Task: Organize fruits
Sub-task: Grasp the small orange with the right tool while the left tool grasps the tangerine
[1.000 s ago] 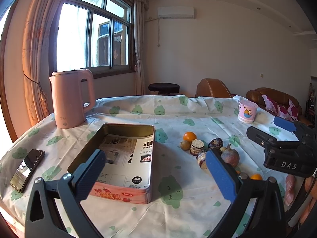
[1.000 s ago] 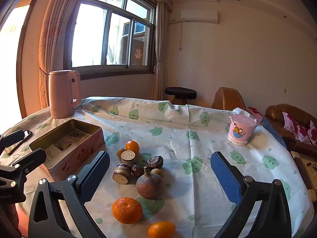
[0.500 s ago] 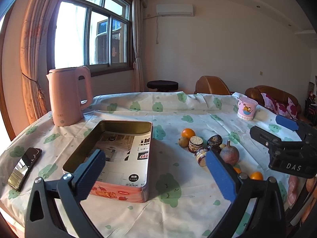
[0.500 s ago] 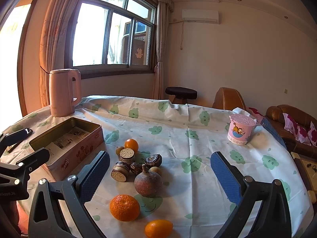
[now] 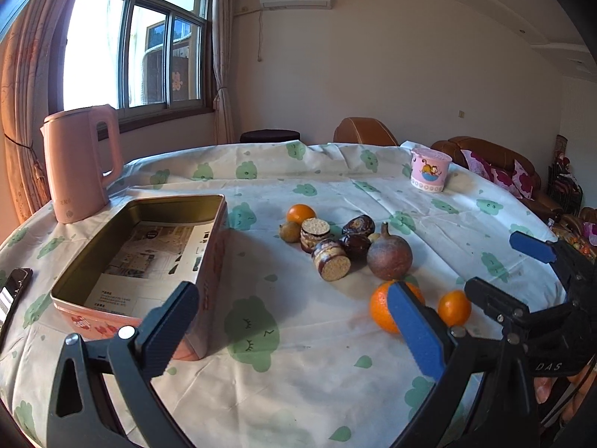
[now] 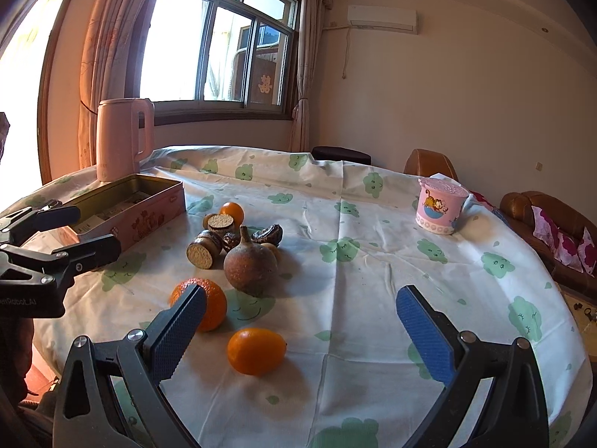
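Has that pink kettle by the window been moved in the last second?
No. The pink kettle stands just beyond the tin box's far corner as before; only the cameras shifted.

Bare cloth lies between the tin and fruit cluster; kettle blocks the tin's far end.

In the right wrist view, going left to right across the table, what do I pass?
Kettle → tin → small round orange → brown pear-shaped fruit → pink cup.

Sunlit window, brown sofa
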A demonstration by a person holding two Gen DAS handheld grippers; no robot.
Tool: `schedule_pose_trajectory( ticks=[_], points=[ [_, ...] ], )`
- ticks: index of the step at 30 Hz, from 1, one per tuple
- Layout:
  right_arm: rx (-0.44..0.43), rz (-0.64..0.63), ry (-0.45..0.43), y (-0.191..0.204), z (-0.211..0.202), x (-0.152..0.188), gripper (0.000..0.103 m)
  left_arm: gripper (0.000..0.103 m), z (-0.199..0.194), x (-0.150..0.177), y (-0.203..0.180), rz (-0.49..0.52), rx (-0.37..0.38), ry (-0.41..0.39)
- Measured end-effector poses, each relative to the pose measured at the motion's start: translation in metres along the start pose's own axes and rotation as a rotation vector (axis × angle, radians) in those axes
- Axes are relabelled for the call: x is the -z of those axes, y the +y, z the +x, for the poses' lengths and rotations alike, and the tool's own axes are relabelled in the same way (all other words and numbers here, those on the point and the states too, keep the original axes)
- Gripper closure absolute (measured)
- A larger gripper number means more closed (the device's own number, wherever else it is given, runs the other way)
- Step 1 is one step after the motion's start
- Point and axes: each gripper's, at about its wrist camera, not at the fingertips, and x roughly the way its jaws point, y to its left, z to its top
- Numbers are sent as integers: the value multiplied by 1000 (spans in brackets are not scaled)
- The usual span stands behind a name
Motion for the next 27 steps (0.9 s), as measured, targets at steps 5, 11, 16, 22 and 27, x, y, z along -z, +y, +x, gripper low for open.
schedule_pose_trajectory(
  ticks=[5,11,16,22,27],
  points=[
    [-69,-18,45,4,9,15,15,1,7,3,-7,-5,47,20],
    [-149,5,111,9,26,27,49,3,14,5,-19,-4,99,53],
    [-184,27,121,3,28,30,61,4,20,4,-34,24,133,77],
    [-124,74,89,-21,22,27,61,12,37,1,-54,76,162,127],
    [-92,106,67,-37,19,25,61,26,59,3,-67,101,188,218]
  ],
)
